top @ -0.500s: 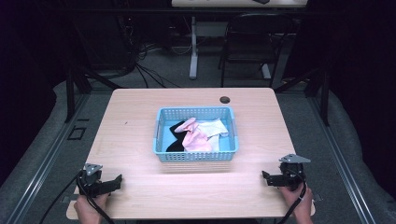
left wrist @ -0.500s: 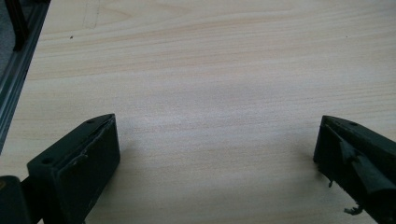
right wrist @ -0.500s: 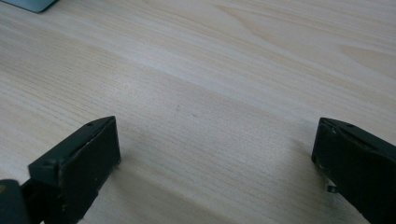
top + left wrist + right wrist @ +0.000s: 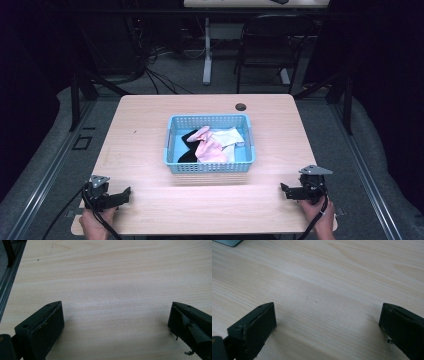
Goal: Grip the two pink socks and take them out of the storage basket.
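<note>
High view: the left gripper (image 4: 125,193) and right gripper (image 4: 284,189) rest at the table's (image 4: 150,120) near corners, well apart from the basket (image 4: 172,165) of cloths (image 4: 210,147) at centre. Left gripper view: jaws wide, bare wood between. Right gripper view: jaws wide, nothing between.

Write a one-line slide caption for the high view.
Two hand-held grippers, left and right, rest open at the table's near corners, flanking a blue basket of pink, white and black cloths.
</note>
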{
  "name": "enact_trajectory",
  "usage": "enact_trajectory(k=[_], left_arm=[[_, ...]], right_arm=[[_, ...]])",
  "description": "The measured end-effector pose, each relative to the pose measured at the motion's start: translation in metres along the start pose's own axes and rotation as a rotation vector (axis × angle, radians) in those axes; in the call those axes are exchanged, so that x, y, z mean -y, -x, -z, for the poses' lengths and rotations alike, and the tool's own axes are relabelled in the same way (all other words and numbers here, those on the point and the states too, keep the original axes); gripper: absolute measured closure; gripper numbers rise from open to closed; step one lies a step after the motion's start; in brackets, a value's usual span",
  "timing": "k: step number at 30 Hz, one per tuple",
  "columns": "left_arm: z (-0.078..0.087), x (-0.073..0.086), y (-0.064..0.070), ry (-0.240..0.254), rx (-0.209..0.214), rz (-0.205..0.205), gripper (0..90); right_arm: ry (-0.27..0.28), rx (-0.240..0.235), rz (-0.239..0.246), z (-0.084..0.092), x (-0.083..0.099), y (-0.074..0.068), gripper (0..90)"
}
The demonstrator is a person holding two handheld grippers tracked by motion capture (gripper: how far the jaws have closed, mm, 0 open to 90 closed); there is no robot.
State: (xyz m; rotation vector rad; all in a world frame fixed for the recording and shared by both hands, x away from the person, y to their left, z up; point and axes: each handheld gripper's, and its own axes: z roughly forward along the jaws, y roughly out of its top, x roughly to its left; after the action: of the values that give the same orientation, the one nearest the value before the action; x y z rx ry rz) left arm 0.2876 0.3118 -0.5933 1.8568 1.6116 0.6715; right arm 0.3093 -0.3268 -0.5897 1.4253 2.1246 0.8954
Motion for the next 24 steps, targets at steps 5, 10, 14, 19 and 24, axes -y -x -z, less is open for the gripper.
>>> enact_trajectory(k=[5, 10, 14, 19, 24], left_arm=[[0.000, 0.000, 0.000, -0.001, 0.000, 0.000, 0.4], [0.000, 0.000, 0.000, 0.001, -0.007, 0.006, 0.2], [0.001, -0.001, -0.002, -0.003, -0.013, 0.013, 0.0], [0.009, -0.005, 0.000, 0.008, 0.000, 0.007, 0.0], [0.023, -0.016, 0.004, 0.009, 0.014, -0.030, 0.0]], right_arm=[[-0.001, 0.000, 0.001, 0.000, 0.000, 0.000, 0.6], [-0.001, 0.001, 0.000, 0.000, 0.000, 0.000, 0.6], [-0.001, 0.001, 0.000, 0.000, 0.000, 0.000, 0.6], [-0.002, 0.001, 0.000, 0.000, 0.000, 0.000, 0.6], [-0.001, 0.001, 0.000, 0.000, 0.000, 0.000, 0.6]])
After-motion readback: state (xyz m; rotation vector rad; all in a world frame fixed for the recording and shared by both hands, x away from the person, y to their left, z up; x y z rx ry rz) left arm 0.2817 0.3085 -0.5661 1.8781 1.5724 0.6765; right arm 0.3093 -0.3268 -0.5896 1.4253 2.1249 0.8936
